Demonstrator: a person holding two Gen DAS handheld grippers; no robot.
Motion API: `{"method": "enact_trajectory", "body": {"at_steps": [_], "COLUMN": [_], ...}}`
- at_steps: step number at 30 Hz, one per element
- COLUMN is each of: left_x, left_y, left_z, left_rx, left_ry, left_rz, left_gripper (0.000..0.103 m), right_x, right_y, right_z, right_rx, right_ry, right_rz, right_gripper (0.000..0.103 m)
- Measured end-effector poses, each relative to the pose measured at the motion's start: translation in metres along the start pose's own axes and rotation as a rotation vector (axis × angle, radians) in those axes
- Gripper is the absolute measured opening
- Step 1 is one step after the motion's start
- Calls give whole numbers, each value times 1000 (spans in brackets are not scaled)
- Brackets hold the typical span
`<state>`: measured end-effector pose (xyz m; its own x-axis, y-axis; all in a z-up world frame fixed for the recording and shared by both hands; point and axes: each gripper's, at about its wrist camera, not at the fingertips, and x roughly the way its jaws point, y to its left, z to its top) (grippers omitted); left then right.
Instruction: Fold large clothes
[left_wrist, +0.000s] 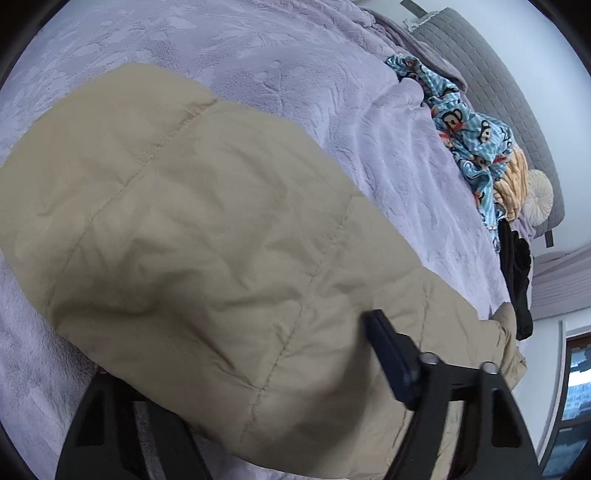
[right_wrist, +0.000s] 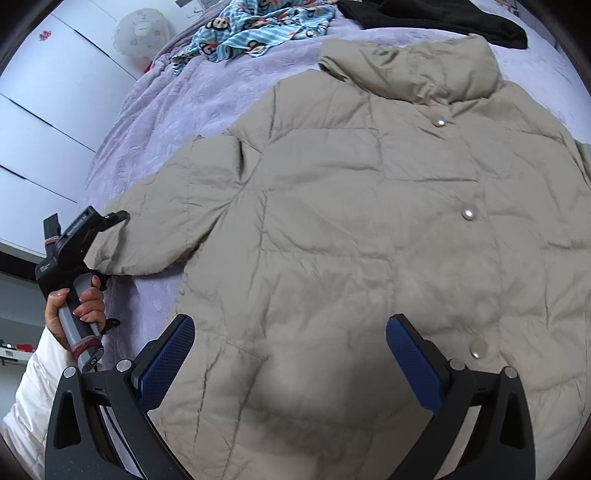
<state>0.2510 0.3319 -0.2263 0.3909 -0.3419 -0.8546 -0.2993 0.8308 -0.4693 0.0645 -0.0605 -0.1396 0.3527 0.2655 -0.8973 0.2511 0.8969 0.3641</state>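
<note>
A beige quilted puffer jacket (right_wrist: 369, 221) lies front up on a lilac bedspread (right_wrist: 155, 110), collar at the far end, snap buttons down its front. Its left sleeve (left_wrist: 207, 236) stretches out to the side. My left gripper (left_wrist: 258, 365) is at the sleeve's cuff end; the sleeve fills the gap between its fingers, and one finger is hidden under the cloth. In the right wrist view the left gripper (right_wrist: 110, 221) touches the cuff. My right gripper (right_wrist: 291, 354) is open and empty, hovering over the jacket's lower front.
A blue cartoon-print garment (right_wrist: 258, 33) and a black garment (right_wrist: 436, 18) lie at the head of the bed. A grey headboard (left_wrist: 517, 110) and round cushion (left_wrist: 539, 195) stand behind them. White wardrobe doors (right_wrist: 48, 110) are at the left.
</note>
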Motion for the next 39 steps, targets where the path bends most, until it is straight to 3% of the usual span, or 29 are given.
{"method": "enact_trajectory", "body": {"at_steps": [2, 4, 5, 6, 7, 8, 9, 13, 18, 24, 28, 30, 33, 39], "left_x": [-4, -18, -28, -40, -51, -62, -74, -118, -150, -149, -132, -113, -72, 26], "left_y": [-3, -4, -7, -12, -17, -24, -30, -70, -137, -238, -306, -334, -368, -377], "left_z": [1, 5, 5, 5, 3, 2, -1, -14, -42, -98, -149, -180, -230, -318], "left_rx": [34, 64, 87, 123, 161, 200, 238, 402, 573, 739, 841, 906, 1023, 1189], "left_ry": [-17, -45, -70, -102, -130, -156, -180, -281, -345, -303, -237, -202, -141, -29], "left_rz": [-1, -14, -8, 6, 20, 29, 29, 9, -58, -157, -190, -170, -122, 64], "left_gripper": [26, 13, 13, 13, 13, 13, 13, 13, 13, 13, 13, 13, 13, 13], "right_x": [7, 12, 14, 18, 24, 32, 40, 63, 104, 123, 89, 59, 11, -48], "right_y": [11, 22, 26, 29, 31, 32, 32, 44, 48, 33, -2, -33, -93, -184], "right_z": [10, 20, 24, 30, 35, 40, 45, 57, 56, 56, 50, 45, 34, 11], "right_rx": [-15, -20, -13, 2, 20, 47, 80, 103, 112, 154, 193, 194, 211, 281], "right_ry": [-15, -41, -53, -57, -49, -34, -25, -36, 34, 103, 115, 74, 4, -83], "right_rz": [16, 26, 33, 51, 73, 97, 125, 201, 244, 319, 375, 323, 176, -20], "right_gripper": [103, 101, 97, 74, 32, 16, 11, 11, 11, 10, 11, 11, 11, 11]}}
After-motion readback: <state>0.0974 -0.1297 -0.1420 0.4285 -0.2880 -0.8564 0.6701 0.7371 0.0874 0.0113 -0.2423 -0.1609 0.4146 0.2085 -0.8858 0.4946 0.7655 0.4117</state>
